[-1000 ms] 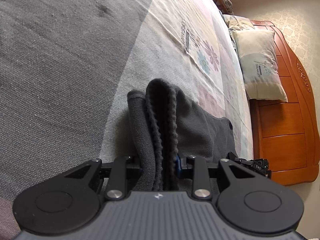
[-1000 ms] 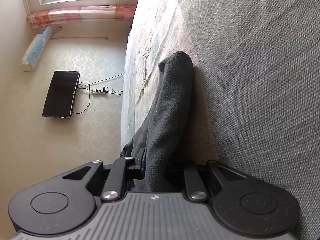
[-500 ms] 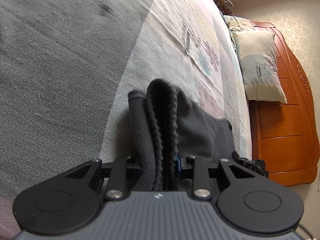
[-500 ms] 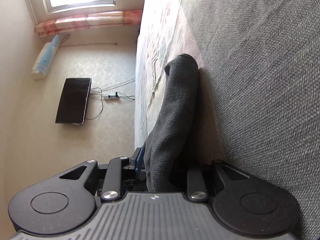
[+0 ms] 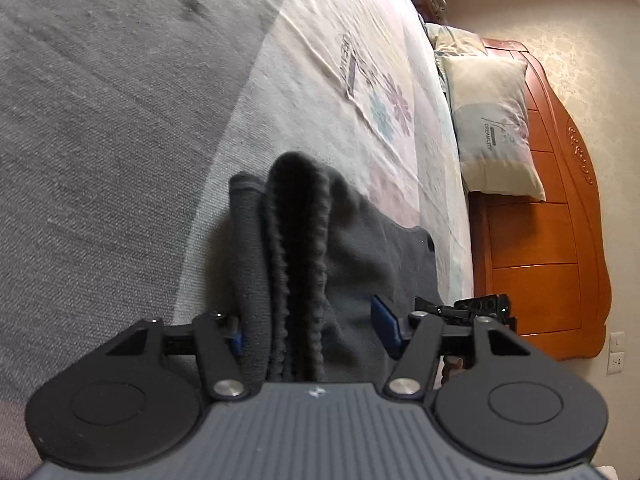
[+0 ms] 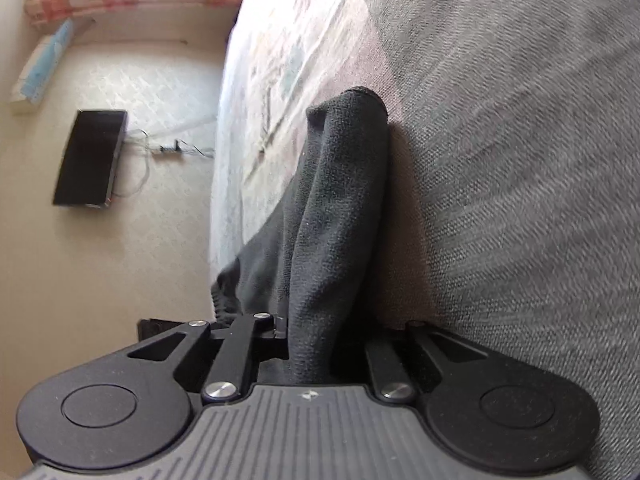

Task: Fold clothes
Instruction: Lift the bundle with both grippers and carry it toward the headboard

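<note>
the dark grey knitted garment (image 5: pixel 304 240) lies bunched in upright ridges on the bed with the grey woven cover and pale flowered sheet (image 5: pixel 120 120), its ribbed edge standing between the fingers of the left tongs (image 5: pixel 316 332). those fingers stand spread, the blue pad (image 5: pixel 386 328) on the right clear of the cloth and only the left finger close against it, so the left tongs look released rather than clamped. in the right wrist view the same garment (image 6: pixel 340 208) rises as a tall narrow fold against the grey cover, running down into the right tongs (image 6: pixel 326 344). their left finger presses against the fold, while the right finger is half hidden and a dark gap shows beside the cloth, so i cannot tell whether they are gripping it.

both tools sit low along the mattress at opposite ends of one edge, likely so the layers land lined up. the cloth looks soft and thick, and may slump once freed. a pale printed pillow (image 5: pixel 492 128) leans on the orange wooden headboard (image 5: pixel 560 220), well apart.
</note>
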Demonstrator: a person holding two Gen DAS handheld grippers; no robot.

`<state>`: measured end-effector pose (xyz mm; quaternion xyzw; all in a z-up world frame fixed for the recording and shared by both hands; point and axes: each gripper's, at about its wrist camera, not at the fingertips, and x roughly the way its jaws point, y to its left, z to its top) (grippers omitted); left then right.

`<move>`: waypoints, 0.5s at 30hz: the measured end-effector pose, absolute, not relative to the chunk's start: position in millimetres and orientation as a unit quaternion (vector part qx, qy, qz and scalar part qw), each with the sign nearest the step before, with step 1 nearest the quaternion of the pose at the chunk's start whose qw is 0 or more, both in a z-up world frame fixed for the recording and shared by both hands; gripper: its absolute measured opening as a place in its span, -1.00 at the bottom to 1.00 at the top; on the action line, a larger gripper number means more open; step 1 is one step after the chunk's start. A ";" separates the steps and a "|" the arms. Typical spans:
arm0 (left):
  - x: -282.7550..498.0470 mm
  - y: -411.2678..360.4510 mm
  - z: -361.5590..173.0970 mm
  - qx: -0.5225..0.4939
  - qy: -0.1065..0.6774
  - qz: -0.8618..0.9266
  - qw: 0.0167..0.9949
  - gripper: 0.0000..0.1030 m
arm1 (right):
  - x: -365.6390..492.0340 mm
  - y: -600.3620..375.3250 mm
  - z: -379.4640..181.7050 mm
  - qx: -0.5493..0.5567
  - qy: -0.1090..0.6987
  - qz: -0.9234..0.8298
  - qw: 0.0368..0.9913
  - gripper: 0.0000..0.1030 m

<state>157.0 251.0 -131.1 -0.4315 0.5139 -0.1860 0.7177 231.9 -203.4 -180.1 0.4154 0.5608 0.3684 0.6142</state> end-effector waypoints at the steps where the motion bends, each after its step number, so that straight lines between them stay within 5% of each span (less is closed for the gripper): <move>1: 157.2 250.1 -130.8 -0.428 0.514 -0.184 0.720 0.05 | 231.0 -200.6 -177.9 0.406 0.561 0.370 0.619 -0.77; 2: 156.3 248.6 -129.3 -0.422 0.514 -0.178 0.725 -0.07 | 230.1 -197.8 -175.8 0.397 0.562 0.371 0.624 -0.78; 3: 155.3 247.2 -127.8 -0.415 0.515 -0.172 0.730 -0.44 | 228.5 -196.6 -174.5 0.391 0.559 0.372 0.629 -0.79; 15: 149.5 232.1 -88.6 -0.359 0.490 -0.154 0.779 -0.56 | 213.0 -188.8 -136.0 0.306 0.531 0.351 0.708 -0.74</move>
